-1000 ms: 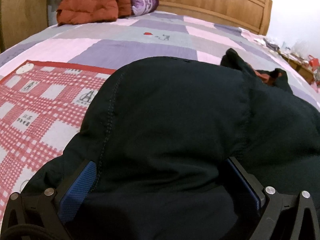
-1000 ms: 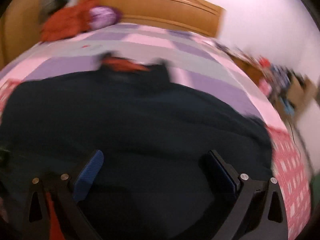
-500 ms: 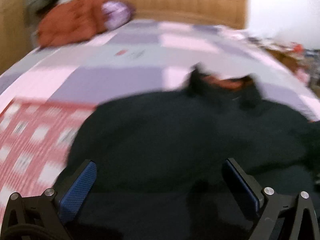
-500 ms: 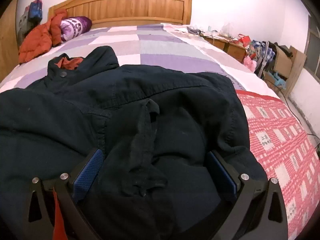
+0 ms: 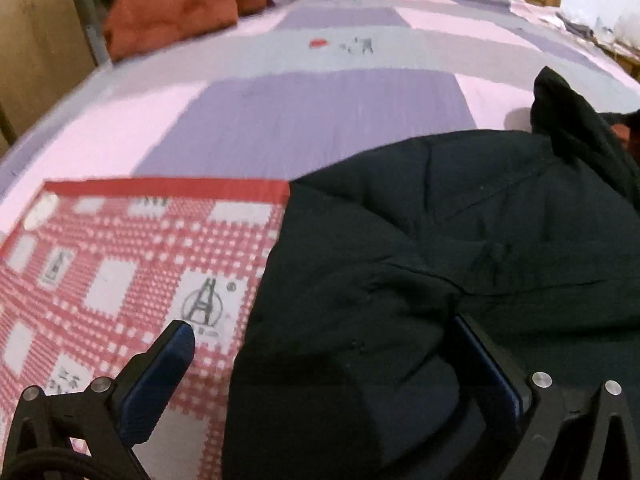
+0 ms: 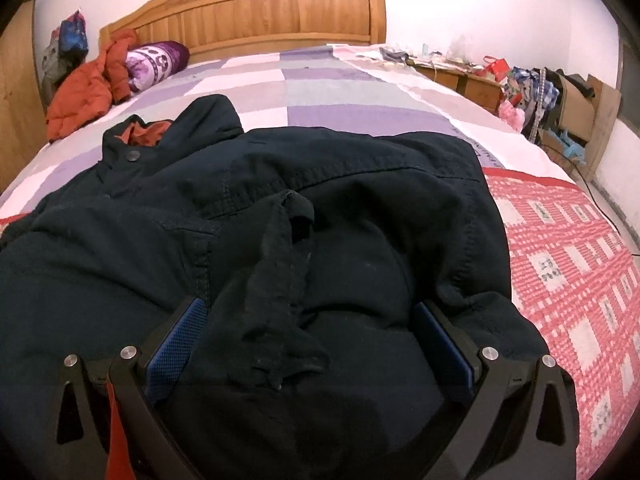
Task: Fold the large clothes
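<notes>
A large dark navy jacket [image 6: 360, 200] with an orange lining at its collar [image 6: 144, 132] lies spread on the bed. It also shows in the left wrist view [image 5: 460, 240]. My left gripper [image 5: 320, 340] is open, low over the jacket's left edge, its left finger over the red checked cloth [image 5: 120, 264]. My right gripper [image 6: 308, 320] is open and straddles a bunched fold of the jacket, with a frayed strap [image 6: 280, 280] between its fingers.
The bed has a purple, pink and grey patchwork cover [image 6: 320, 92] and a wooden headboard [image 6: 260, 16]. An orange-red jacket [image 6: 88, 88] and a purple pillow [image 6: 156, 60] lie at the head. Cluttered furniture [image 6: 520, 80] stands along the right wall.
The left gripper swung left, so the checked cloth now shows under its left finger. The right gripper settled over the jacket's right part and holds still.
</notes>
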